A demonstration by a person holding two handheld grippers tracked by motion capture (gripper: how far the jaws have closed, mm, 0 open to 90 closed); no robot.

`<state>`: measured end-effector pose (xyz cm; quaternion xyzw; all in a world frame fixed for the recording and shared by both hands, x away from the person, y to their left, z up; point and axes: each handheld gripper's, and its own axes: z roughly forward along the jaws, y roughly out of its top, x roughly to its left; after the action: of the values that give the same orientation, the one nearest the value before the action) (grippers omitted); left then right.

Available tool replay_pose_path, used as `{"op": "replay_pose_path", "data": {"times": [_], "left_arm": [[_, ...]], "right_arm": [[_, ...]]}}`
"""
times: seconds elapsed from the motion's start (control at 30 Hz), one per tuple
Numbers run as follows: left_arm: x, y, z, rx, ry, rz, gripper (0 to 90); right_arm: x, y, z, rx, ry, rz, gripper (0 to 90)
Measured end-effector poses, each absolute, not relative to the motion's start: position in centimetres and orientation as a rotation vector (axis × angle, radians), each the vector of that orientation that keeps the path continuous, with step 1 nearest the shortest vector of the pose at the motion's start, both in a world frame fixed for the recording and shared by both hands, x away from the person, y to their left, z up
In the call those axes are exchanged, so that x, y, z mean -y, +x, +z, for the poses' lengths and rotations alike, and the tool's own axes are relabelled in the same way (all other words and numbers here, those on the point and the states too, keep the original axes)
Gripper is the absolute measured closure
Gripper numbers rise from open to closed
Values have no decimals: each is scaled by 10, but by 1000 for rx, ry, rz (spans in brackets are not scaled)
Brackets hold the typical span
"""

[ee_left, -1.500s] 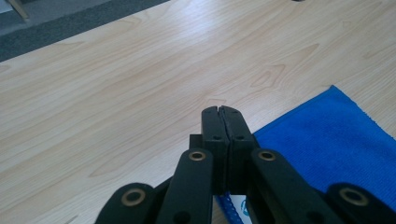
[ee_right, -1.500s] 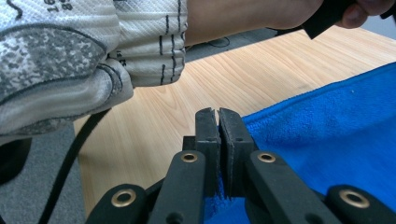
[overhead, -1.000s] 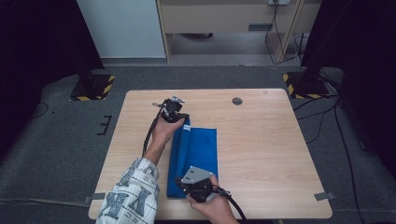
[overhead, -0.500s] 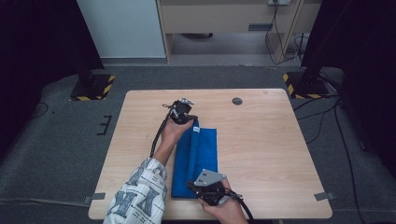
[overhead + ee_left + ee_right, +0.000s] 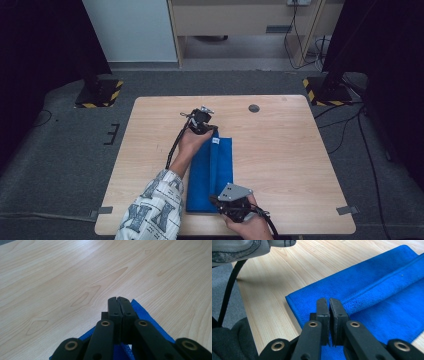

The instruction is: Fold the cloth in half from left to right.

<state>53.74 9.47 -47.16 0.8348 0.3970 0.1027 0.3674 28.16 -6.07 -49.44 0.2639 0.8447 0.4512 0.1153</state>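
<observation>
Grey carpet (image 5: 60, 150) surrounds the wooden surface (image 5: 290, 165), where a blue cloth (image 5: 222, 165) is pinched at opposite ends by the left hand-held gripper (image 5: 212, 131) and right hand-held gripper (image 5: 220, 202).

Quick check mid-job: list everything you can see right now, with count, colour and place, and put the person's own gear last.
cloth: one, blue, folded lengthwise on the table between the two grippers, a small white tag at its far edge.
table: one, light wood, centre of the high view.
grommet: one, dark round, far side of the table top.
stand bases: two, black with yellow stripes, on the floor at the table's far corners.
left gripper: one, black, jaws shut on the cloth's far edge.
right gripper: one, black, jaws shut on the cloth's near edge.
sleeve: one, patterned white, left forearm.
</observation>
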Motion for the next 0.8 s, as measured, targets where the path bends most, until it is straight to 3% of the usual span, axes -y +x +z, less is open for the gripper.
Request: {"op": "replay_pose_path", "data": {"times": [0.8], "left_arm": [[-73,536,-486,-1009,2148,193,884]], "right_arm": [[80,279,-502,-2486,827,1271,868]]}}
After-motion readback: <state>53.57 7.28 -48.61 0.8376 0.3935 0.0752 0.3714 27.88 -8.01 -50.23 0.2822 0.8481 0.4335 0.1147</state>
